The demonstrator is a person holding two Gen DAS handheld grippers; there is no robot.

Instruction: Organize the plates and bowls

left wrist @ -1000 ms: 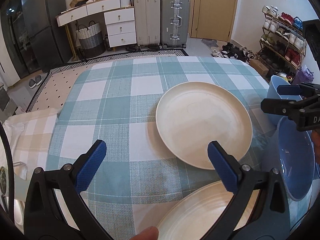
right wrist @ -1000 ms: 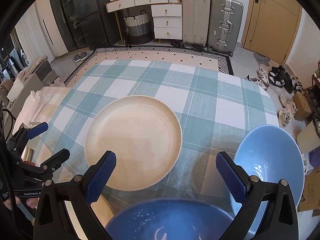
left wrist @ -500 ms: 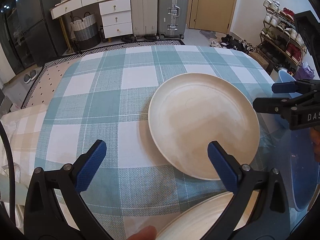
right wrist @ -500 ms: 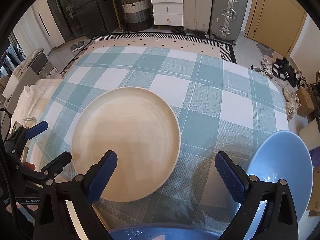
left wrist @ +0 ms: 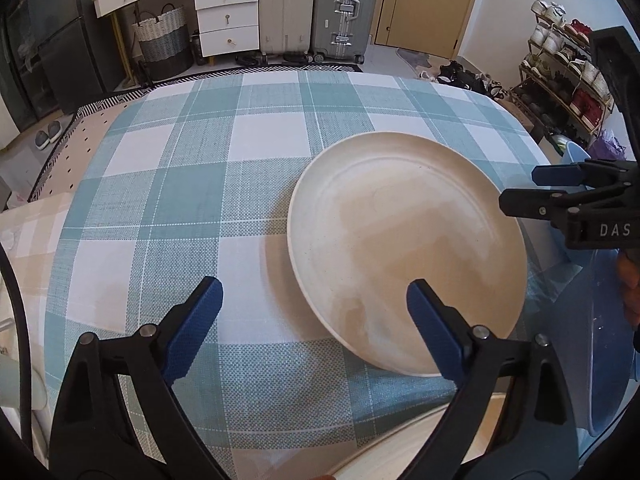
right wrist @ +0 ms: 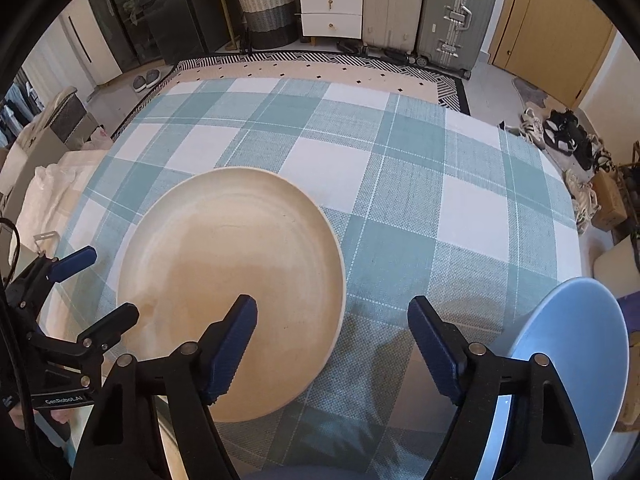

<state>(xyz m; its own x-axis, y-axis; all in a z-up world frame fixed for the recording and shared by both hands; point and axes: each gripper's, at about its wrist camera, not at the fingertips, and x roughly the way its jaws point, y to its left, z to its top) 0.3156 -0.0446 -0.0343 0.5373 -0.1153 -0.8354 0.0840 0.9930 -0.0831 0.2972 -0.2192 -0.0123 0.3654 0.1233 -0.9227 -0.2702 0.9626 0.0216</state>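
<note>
- Tabletop (left wrist: pixel 192 184): covered by a teal-and-white checked cloth. It carries every dish in view, and most of its far half lies bare.
- Cream plate (left wrist: pixel 404 248): lies flat and alone on the cloth, near the middle of the tabletop. Nothing is stacked on it and neither gripper touches it, so it appears not yet sorted.
- Second cream plate (left wrist: pixel 392 452): only its rim shows at the bottom edge of the left wrist view, nearer the person than the first plate and apart from it. The two plates are therefore not yet stacked.
- Blue bowl (right wrist: pixel 576 344): stands at the right-hand edge of the tabletop, apart from the plates. A second blue rim (right wrist: pixel 304 474) shows at the bottom of the right wrist view; whether it is another bowl cannot be told for certain.
- Left gripper (left wrist: pixel 312 312): its fingers stand wide apart and are closing; the near-left rim of the cream plate lies between them in the picture, but the pads do not press on it.
- Right gripper (right wrist: pixel 332 340): its fingers are apart and closing, straddling the plate's near-right rim above the cloth, with nothing clamped.
- Progress, as a judgement: the task is at an early stage. No stack is seen; both grippers seem set to take the same plate, and grouping of plates and of bowls remains.
</note>
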